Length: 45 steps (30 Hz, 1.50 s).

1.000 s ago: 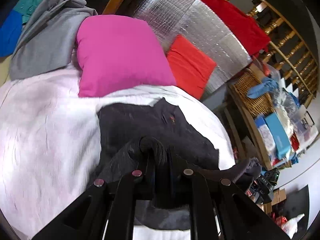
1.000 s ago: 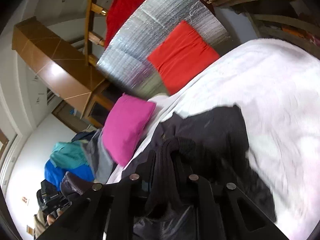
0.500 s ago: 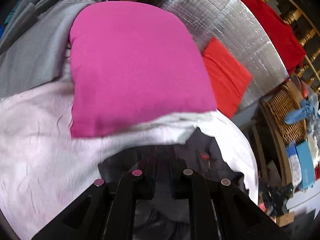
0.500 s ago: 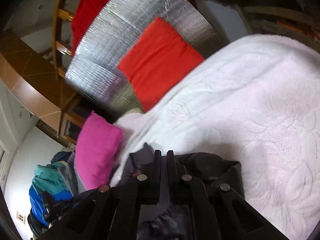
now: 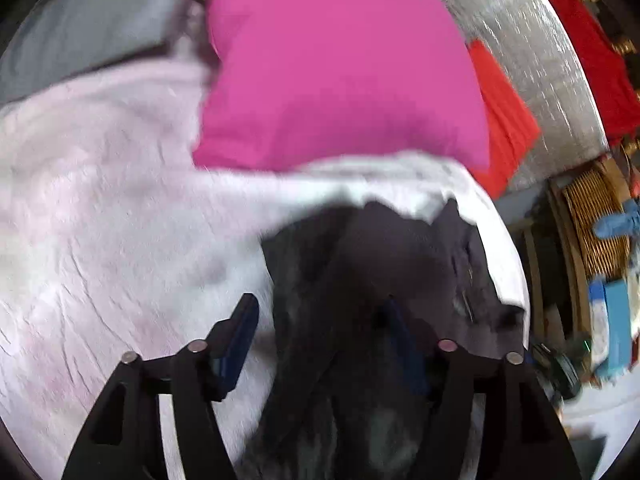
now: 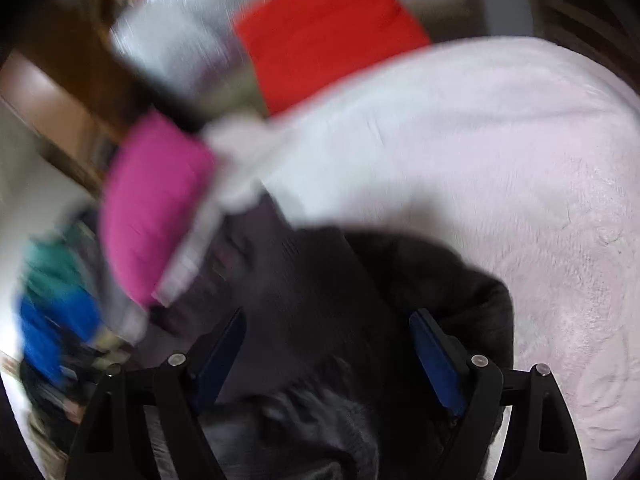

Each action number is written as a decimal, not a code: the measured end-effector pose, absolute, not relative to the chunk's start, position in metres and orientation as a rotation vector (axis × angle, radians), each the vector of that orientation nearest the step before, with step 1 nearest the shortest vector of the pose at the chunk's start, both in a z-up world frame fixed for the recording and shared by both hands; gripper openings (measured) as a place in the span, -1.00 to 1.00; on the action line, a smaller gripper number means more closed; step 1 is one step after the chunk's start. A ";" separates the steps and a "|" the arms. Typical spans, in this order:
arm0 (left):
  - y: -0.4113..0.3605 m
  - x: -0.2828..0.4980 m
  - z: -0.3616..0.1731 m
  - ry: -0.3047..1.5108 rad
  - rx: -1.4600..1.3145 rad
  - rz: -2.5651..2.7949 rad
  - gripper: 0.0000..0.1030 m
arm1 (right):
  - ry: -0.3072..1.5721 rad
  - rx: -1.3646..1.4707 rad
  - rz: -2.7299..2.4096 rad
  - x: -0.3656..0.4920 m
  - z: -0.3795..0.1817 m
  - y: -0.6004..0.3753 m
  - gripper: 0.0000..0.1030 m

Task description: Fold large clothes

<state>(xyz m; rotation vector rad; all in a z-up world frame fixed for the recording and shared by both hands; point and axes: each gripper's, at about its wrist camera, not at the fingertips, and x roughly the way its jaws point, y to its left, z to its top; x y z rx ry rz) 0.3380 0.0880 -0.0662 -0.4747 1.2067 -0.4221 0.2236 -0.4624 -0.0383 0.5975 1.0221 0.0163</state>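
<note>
White textured bedding (image 5: 120,220) is covering the bed and is carrying every item in both views. A dark charcoal garment of soft knit fabric (image 5: 380,280) is lying bunched on the bedding, near the edge of the bed in the left wrist view. The same garment (image 6: 320,300) is filling the lower centre of the right wrist view. The left gripper (image 5: 320,316) is standing with its jaws wide apart, and the garment is lying between and beneath its blue-padded fingers (image 5: 236,332) without being clamped. The right gripper (image 6: 328,332) is likewise standing spread wide over the garment, with one blue pad (image 6: 436,364) showing at each side and no fabric pinched between them. A large magenta square cushion (image 5: 340,64) is resting on the bedding beyond the garment. A red-orange cushion (image 5: 504,116) is leaning just beside it against a silver quilted foil panel (image 5: 528,40). A grey cloth (image 5: 80,24) is lying to the left of the magenta cushion. A woven wicker basket (image 5: 592,220) is sitting off the bed at the right. Both views are blurred by motion.
</note>
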 end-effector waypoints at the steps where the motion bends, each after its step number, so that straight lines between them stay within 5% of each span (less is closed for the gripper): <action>1: 0.082 0.334 -0.065 1.223 -0.453 -0.470 0.30 | 1.072 0.553 0.001 0.229 -0.042 -0.456 0.67; 4: 0.067 0.322 -0.052 1.194 -0.357 -0.547 0.34 | 1.114 0.355 -0.021 0.225 -0.042 -0.429 0.37; 6: 0.057 0.315 -0.045 1.168 -0.261 -0.546 0.31 | 1.088 0.291 -0.021 0.216 -0.033 -0.420 -0.41; 7: 0.052 0.313 -0.042 1.154 -0.218 -0.536 0.25 | 1.069 0.273 -0.026 0.210 -0.028 -0.418 -0.50; 9: 0.043 0.309 -0.035 1.108 -0.128 -0.511 -0.39 | 0.990 0.200 -0.064 0.199 -0.008 -0.411 -0.61; 12: 0.038 0.308 -0.021 1.041 -0.073 -0.487 -0.60 | 0.871 0.133 -0.114 0.191 0.020 -0.404 -0.64; 18: 0.023 0.341 0.008 0.901 -0.085 -0.380 -0.66 | 0.696 0.120 -0.241 0.214 0.046 -0.407 -0.64; 22: 0.007 0.369 -0.020 0.902 -0.046 -0.269 -0.59 | 0.740 0.225 -0.359 0.253 0.002 -0.440 -0.61; 26: -0.015 0.370 -0.086 0.981 0.134 -0.134 -0.32 | 0.943 0.469 -0.363 0.263 -0.073 -0.478 0.23; 28: -0.010 0.359 -0.081 0.933 0.120 -0.136 -0.19 | 0.861 0.600 -0.333 0.241 -0.067 -0.495 0.42; 29: -0.003 0.352 -0.074 0.917 0.096 -0.141 0.11 | 0.815 0.652 -0.332 0.227 -0.059 -0.503 0.56; 30: 0.003 0.347 -0.069 0.906 0.081 -0.142 0.29 | 0.767 0.701 -0.330 0.208 -0.051 -0.511 0.58; 38: 0.045 0.231 -0.036 0.792 0.074 -0.200 0.43 | 0.630 0.884 -0.261 0.065 -0.041 -0.518 0.60; 45: 0.050 0.137 -0.057 0.899 0.011 -0.266 0.52 | 0.614 1.030 -0.150 -0.014 -0.071 -0.474 0.61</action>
